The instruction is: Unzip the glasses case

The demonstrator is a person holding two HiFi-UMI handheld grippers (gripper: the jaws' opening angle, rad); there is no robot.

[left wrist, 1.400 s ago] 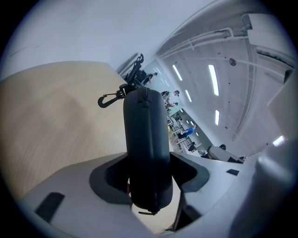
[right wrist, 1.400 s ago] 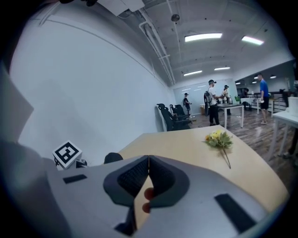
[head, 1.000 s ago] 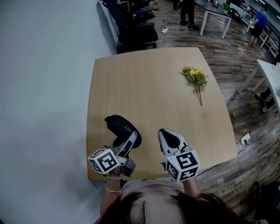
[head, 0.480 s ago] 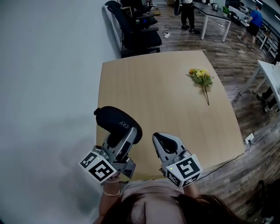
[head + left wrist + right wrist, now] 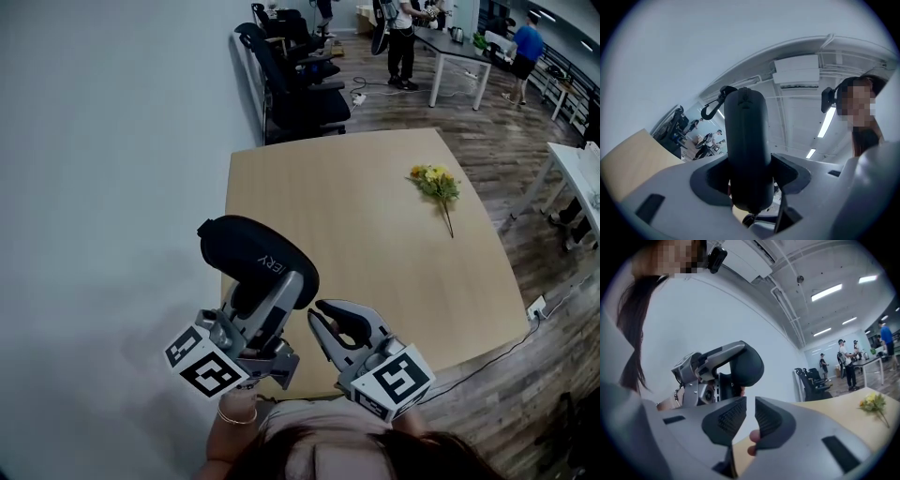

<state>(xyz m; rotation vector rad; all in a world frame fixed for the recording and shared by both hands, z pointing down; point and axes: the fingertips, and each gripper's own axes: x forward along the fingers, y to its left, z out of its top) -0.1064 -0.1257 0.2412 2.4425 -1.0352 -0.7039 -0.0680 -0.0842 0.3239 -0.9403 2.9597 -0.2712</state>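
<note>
Head view, looks steeply down onto table, left gripper view, tilts upward, close on glasses case, right gripper view, faces level toward same case and table.

The left gripper tilts slightly upward, its fingers clamped on either side of the black glasses case. The right gripper is held level just beside it, its fingers narrowly apart with nothing between them.
</note>
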